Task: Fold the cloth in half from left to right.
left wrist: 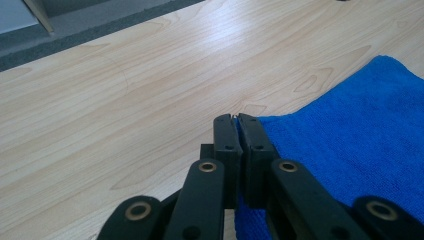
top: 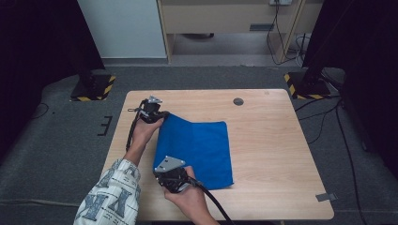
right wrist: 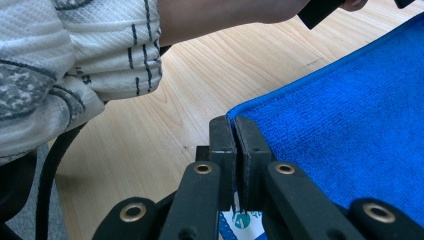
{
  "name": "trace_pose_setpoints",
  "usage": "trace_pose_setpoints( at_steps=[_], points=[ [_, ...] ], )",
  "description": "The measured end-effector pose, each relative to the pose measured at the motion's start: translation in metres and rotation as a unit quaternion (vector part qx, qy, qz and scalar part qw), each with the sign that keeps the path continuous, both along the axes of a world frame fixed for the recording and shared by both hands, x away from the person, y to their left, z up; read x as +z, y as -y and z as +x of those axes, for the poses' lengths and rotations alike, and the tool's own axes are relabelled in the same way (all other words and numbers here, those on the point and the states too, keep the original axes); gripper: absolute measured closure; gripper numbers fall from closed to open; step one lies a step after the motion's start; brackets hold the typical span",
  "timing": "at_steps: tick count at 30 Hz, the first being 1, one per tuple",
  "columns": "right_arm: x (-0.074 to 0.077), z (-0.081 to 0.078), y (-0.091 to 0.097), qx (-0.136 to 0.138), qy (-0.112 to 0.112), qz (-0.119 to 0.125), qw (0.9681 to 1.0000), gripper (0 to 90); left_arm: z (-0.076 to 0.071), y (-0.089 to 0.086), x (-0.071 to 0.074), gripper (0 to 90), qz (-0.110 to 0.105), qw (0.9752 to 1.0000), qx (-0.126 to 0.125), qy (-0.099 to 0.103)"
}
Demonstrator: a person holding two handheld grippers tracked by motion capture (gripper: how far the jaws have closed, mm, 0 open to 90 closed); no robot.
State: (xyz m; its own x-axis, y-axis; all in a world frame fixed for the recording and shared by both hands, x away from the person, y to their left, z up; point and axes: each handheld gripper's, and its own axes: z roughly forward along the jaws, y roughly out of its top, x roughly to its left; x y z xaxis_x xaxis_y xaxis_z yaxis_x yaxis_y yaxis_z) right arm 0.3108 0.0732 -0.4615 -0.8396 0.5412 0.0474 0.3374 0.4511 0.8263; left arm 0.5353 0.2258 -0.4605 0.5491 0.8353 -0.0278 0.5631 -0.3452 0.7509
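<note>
A blue cloth (top: 197,152) lies near the middle of the tabletop (top: 272,154). The left gripper (top: 159,115), at the cloth's 11 o'clock corner, pinches that edge with jaws pressed together. The right gripper (top: 165,165), at its 7 o'clock corner, likewise clamps the cloth.

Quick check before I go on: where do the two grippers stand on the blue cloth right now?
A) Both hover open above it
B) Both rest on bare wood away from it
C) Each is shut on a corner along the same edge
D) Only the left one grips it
C: the left gripper and the right gripper each have their jaws closed on a corner of the blue cloth, both on its left edge in the high view.
</note>
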Motion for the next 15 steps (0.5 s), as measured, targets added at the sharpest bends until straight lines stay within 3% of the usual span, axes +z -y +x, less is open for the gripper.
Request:
trace_pose_setpoints(
  at_steps=[15],
  points=[
    [-0.0006,-0.0011,-0.0073,0.002,0.001,0.003,1.0,87.8,-0.0013,-0.0088,0.0026,87.3,0.004,1.0,0.002,0.003]
  ],
)
